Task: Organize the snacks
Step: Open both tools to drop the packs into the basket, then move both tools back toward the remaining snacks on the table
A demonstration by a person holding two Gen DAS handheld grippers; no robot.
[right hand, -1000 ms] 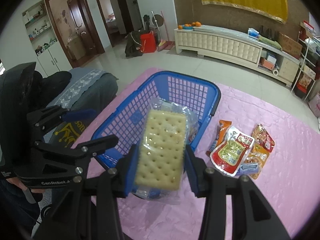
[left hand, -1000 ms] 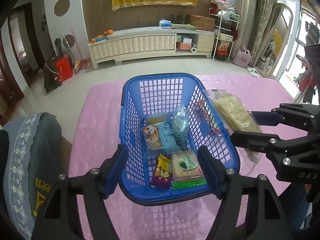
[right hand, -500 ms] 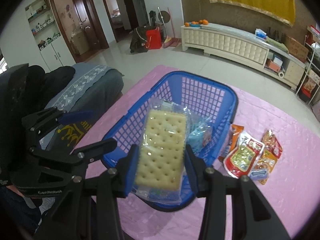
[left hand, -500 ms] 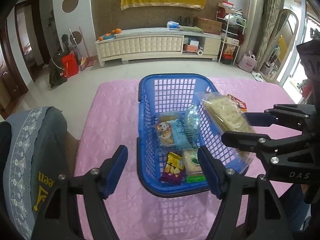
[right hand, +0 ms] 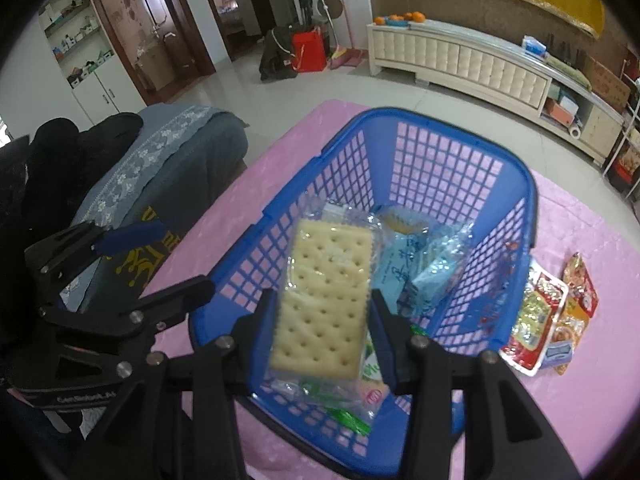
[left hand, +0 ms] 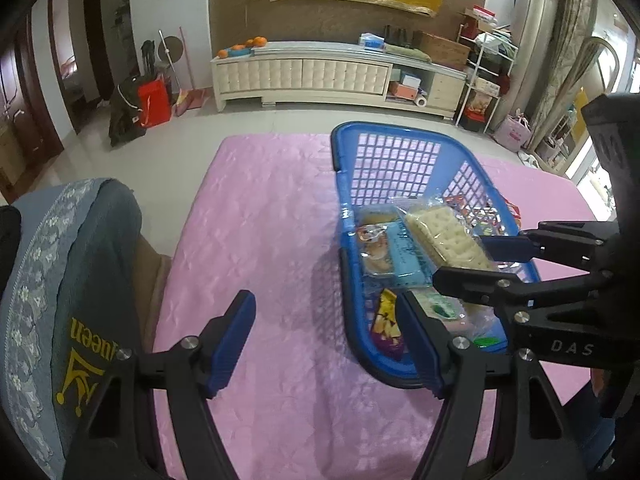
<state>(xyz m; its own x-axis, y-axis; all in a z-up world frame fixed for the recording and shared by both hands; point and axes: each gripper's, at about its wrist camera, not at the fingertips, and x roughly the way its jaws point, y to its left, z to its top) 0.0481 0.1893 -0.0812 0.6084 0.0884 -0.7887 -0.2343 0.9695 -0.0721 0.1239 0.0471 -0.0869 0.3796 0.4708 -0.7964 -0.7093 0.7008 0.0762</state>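
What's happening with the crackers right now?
Right gripper shut on cracker pack, over blue basket. Left gripper open, empty. Nothing blocking.

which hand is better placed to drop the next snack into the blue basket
Right. The right tool already grips the clear-wrapped cracker pack directly over the blue plastic lattice basket. The left tool is open and empty, mostly over the pink tablecloth.
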